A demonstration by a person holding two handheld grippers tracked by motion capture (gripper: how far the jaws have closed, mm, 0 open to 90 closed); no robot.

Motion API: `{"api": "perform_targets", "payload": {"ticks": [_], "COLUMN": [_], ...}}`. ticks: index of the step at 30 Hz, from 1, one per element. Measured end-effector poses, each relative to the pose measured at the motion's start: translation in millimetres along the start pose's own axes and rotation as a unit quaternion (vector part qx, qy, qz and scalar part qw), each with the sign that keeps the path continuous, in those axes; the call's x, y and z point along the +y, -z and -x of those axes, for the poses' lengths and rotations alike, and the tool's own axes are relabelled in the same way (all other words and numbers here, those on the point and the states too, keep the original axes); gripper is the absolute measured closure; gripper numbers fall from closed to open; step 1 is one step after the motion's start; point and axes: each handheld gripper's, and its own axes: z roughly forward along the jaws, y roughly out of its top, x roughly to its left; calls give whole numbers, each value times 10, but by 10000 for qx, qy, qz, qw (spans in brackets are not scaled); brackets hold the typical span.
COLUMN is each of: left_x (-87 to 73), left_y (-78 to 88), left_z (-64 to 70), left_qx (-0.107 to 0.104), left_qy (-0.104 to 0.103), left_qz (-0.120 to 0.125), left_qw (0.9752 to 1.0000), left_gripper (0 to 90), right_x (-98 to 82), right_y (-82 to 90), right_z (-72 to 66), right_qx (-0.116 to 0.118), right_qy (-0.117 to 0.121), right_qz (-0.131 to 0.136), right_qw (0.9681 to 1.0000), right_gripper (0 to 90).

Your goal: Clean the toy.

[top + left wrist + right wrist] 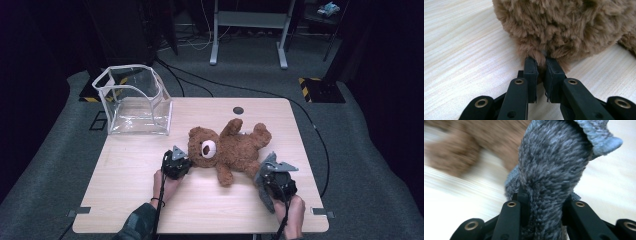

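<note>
Shaggy plush teddy bear (230, 150); fuzzy grey knit sock (551, 170); matt pale wood-grain table (150, 200).

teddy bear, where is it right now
In the high view the teddy bear lies mid-table between the left gripper, shut on its fur, and the right gripper, right of the clear box.

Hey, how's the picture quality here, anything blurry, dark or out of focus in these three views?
High view: the table is evenly lit, the room around it falls into dark, and the clear box shows light glints. Left gripper view: sharp on the teddy bear fur and wood grain. Right gripper view: the grey knitted thing between the jaws is fairly sharp, but the brown fur and table behind it are smeared.
</note>
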Motion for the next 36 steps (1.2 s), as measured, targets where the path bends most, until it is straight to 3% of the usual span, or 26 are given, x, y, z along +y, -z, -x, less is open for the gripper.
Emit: {"api": "perform_targets", "payload": {"ticks": [3,5,7,9,10,16,19,22,26,28,34,36], "left_x": [0,0,-1,-3,-1,0,0,0,1,0,0,0], "left_y": [0,0,-2,-7,-3,0,0,0,2,0,1,0], "left_z": [0,-2,-2,4,0,-2,-1,-1,-2,-1,-2,-2], "left_qx": [0,-6,-14,1,-11,-10,-5,-8,-14,-14,-15,-16], "left_qy": [3,4,17,75,50,5,0,2,-3,0,-6,-4], "left_qz": [3,1,18,50,21,2,-1,0,-12,-1,-2,-1], "left_qw": [10000,10000,10000,10000,10000,10000,10000,10000,10000,10000,10000,10000], "left_gripper": [804,804,804,804,804,805,805,805,805,805,805,806], "right_x": [132,204,199,120,74,-146,-147,-68,111,240,440,444], "right_y": [-37,-171,-297,-408,-415,-289,-239,-204,-278,-389,-623,-683], "right_z": [-223,-384,-454,-411,-360,-43,11,-117,-363,-509,-764,-800], "right_qx": [239,404,342,173,168,-270,-337,-151,76,131,469,356], "right_qy": [311,486,604,662,535,278,215,364,722,870,1211,1321], "right_qz": [207,69,-150,-249,-307,-492,-423,-212,-58,-85,-154,-215], "right_qw": [9990,9980,9975,9973,9980,9980,9983,9990,9973,9961,9914,9904], "right_gripper": [724,724,724,726,727,727,726,725,726,725,725,726]}}
